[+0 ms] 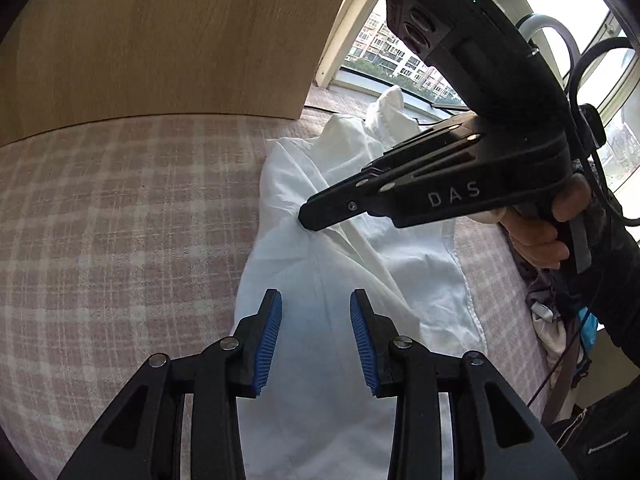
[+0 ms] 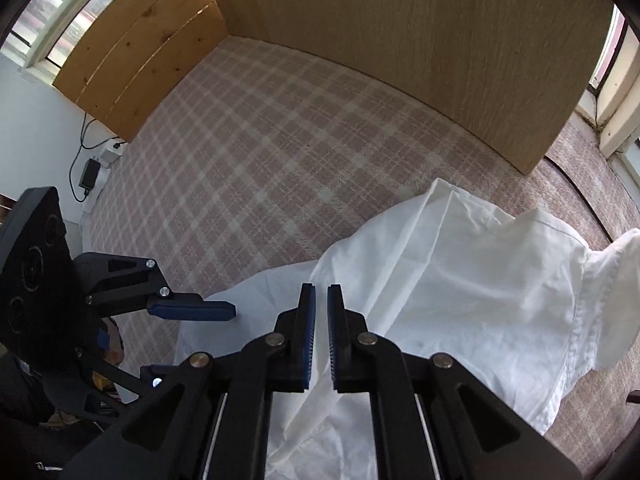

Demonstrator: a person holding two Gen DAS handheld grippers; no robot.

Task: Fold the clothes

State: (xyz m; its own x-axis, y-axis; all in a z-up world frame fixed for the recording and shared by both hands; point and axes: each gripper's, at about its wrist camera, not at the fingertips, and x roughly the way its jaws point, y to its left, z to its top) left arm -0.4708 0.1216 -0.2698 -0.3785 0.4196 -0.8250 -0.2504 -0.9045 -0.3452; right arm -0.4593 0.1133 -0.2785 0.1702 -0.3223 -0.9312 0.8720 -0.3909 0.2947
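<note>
On the pink-and-white checked bed cover [image 2: 280,152], a crumpled white garment [image 2: 460,280] is lying bunched toward the window side, with one sleeve or end trailing off toward the far edge. I am holding my left tongs [image 1: 316,312] tilted steeply down over the near part of the garment, their blue-padded fingers [image 1: 269,340] standing apart with white cloth showing in the gap below them; the pads are not pressing on anything. I am holding my right tongs [image 2: 321,316] angled steeply downward too, pointing at the middle of the garment, and their fingers are sitting almost together with only a narrow slit between the pads. From the right wrist view I cannot tell whether any fold of cloth is caught in that slit; from the left wrist view the black tip is touching a raised crease in the fabric, where wrinkles are gathering toward it. My right hand [image 1: 552,232] is wrapping around the black handle, with a dark sleeve [image 1: 612,280] running back from it and cables looping behind. A light wooden panel [image 1: 160,40] is standing behind the bed, and a window [image 1: 400,52] is showing apartment blocks outside. A charger and cord [image 2: 90,172] are lying by the white wall at the bed's far corner.
</note>
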